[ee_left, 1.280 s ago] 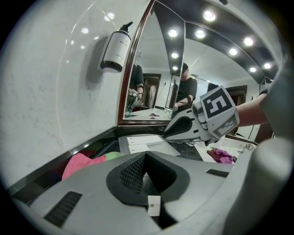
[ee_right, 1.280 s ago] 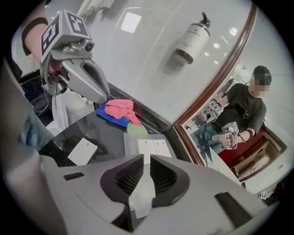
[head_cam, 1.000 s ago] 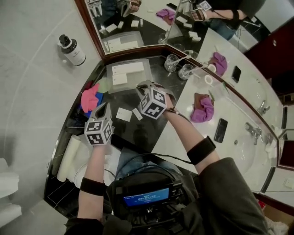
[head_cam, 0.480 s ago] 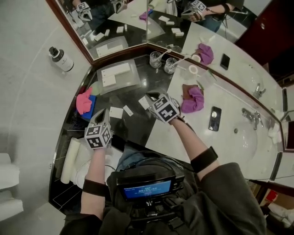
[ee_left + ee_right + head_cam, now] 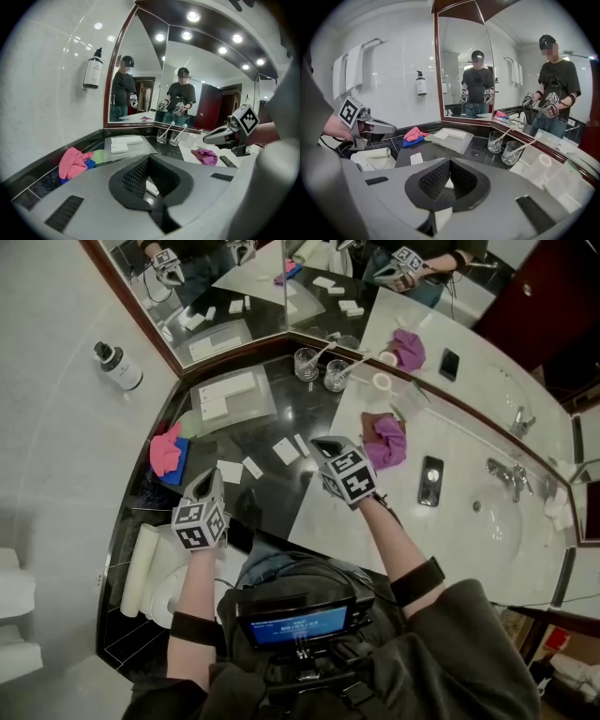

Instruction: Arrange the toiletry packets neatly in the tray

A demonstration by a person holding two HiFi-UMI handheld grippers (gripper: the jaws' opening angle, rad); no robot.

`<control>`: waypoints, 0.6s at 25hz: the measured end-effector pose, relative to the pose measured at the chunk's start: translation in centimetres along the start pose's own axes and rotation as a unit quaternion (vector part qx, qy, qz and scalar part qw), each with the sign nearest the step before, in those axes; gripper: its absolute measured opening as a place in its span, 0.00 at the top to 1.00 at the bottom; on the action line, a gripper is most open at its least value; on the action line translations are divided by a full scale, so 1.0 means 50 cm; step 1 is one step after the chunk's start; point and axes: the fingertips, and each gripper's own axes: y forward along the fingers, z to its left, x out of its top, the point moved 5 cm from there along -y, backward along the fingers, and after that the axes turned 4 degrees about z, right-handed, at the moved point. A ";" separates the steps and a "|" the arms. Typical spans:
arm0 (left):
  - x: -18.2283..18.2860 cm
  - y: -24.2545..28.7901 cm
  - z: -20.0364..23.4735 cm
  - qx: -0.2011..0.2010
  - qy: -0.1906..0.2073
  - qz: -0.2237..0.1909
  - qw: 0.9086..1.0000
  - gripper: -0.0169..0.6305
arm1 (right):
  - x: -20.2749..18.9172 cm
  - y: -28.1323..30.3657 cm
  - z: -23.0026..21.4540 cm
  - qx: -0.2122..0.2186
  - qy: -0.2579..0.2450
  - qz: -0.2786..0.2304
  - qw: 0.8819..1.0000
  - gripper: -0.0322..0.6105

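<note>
A wood-framed corner mirror (image 5: 225, 296) stands over the table (image 5: 281, 498). The table is a glossy black stone slab that meets pale marble at 3 o'clock, where a rounded white basin (image 5: 502, 521) is sunk. The walls are smooth and white. A rolled white towel (image 5: 138, 568) lies at 8 o'clock.

The tray (image 5: 258, 407), a frosted translucent rectangle, sits at 11 o'clock against the mirror, with two flat white toiletry packets (image 5: 225, 387) in it.

Both tools are clenched, jaws together. The left hand-held gripper (image 5: 208, 482) is at 7 o'clock and the right hand-held gripper (image 5: 325, 443) is mid-table.

A crumpled pink cloth (image 5: 165, 448) lies at 9 o'clock. Two clear glasses (image 5: 307, 363) stand at 12. Four small white loose packets (image 5: 230, 472) lie on the black stone between the grippers.
</note>
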 end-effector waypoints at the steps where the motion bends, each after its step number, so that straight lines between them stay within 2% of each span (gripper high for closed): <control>1: 0.001 -0.001 -0.003 0.000 0.003 -0.002 1.000 0.97 | -0.004 -0.003 0.000 0.001 0.006 -0.002 1.000 0.93; 11: -0.004 -0.005 -0.008 0.001 0.005 -0.003 1.000 0.97 | -0.032 0.005 0.001 0.013 0.015 0.004 1.000 0.93; 15: -0.014 0.008 -0.010 -0.007 0.044 0.016 0.999 0.97 | -0.033 0.005 0.007 0.019 0.022 0.005 1.000 0.93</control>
